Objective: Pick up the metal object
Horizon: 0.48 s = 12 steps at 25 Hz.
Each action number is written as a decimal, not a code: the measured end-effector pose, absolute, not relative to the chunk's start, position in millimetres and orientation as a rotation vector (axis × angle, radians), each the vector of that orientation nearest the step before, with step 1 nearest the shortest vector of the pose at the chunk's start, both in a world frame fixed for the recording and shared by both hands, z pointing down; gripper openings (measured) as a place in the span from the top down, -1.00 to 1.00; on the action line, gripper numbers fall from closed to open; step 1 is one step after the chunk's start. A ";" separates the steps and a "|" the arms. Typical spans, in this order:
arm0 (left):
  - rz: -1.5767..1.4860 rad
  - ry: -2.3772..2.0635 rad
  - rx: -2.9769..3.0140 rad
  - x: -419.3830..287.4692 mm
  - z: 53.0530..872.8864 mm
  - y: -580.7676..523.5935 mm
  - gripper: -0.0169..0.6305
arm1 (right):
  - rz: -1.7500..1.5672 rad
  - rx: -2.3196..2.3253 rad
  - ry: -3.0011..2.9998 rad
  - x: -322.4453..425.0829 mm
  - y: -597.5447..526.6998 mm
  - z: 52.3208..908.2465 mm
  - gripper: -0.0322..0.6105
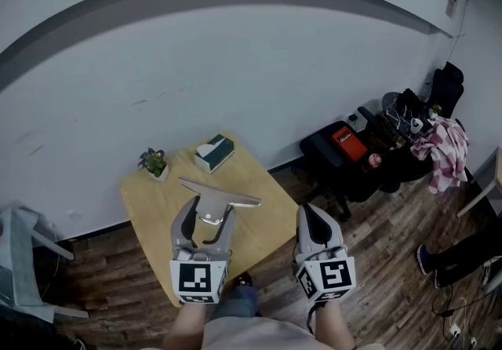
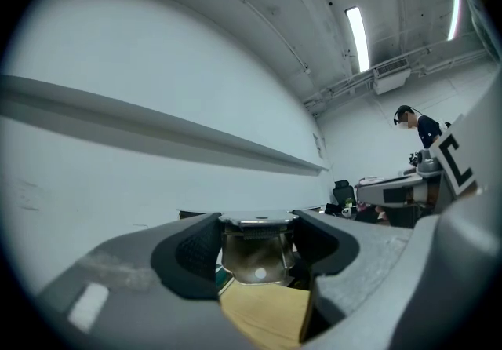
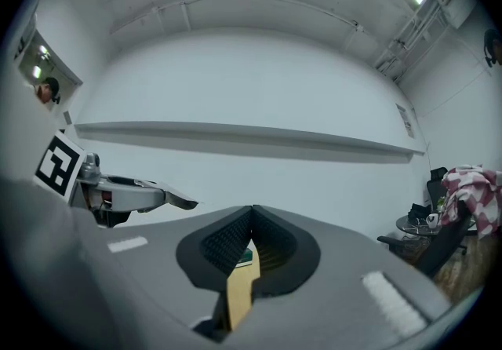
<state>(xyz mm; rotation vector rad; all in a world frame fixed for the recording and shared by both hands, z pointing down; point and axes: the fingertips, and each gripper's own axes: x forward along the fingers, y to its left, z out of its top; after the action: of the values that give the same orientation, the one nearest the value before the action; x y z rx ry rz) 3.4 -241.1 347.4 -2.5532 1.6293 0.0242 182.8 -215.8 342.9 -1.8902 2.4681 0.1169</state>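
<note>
The metal object (image 1: 223, 195) is a flat bar with a wedge-shaped plate under it. It sits crosswise between the jaws of my left gripper (image 1: 210, 212), which is shut on it over the wooden table (image 1: 153, 211). In the left gripper view the metal object (image 2: 256, 256) fills the gap of the left gripper (image 2: 255, 220), with both dark pads against its sides and the tabletop (image 2: 263, 317) below. My right gripper (image 1: 308, 210) hovers by the table's right edge, shut and empty. In the right gripper view, the pads of the right gripper (image 3: 252, 210) meet at their tips.
A small potted plant (image 1: 153, 162) and a green-and-white box (image 1: 213, 153) stand at the table's far side. A black seat with a red item (image 1: 347, 144) and cluttered chairs with a pink cloth (image 1: 443, 154) are at the right. A pale chair (image 1: 23, 262) is at the left.
</note>
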 end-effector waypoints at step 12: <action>0.085 1.645 -2.519 -0.1 332.7 -210.2 0.03 | 0.140 -1.939 2.430 197.1 -183.2 338.0 0.89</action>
<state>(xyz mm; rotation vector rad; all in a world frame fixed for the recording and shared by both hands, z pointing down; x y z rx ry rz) -0.1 -210.2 332.7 -2.5189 1.6450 0.0848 197.1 -183.2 338.0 -1.9392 2.4295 0.1398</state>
